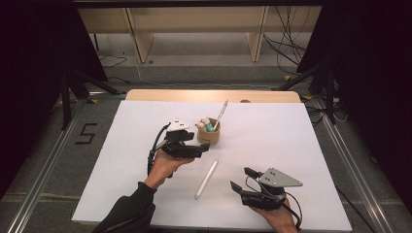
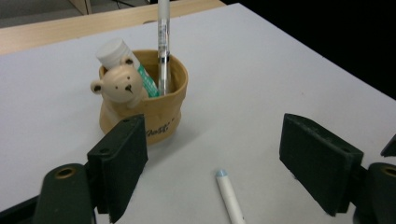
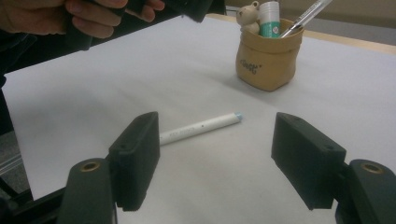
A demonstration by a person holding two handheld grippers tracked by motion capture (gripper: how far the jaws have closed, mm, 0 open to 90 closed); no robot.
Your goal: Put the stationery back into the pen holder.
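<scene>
High view: we find the left gripper [image 1: 203, 148] released, empty, just beside the tan bear-faced fabic pen cup [image 1: 209, 132] at centre frame. The right gripper [image 1: 241, 178] gapes empty lower right. We judge the white plastic pen [image 1: 206, 179] lying between them needs grasping next.

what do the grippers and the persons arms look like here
Both grippers are black. The left gripper has a small pale three-cornered plate on top, the right gripper a larger grey one with dark dots. Each has two blocky black fingers on arms with brass-ringed holes, and trails a black cable. The left arm wears a dark sleeve.
</scene>
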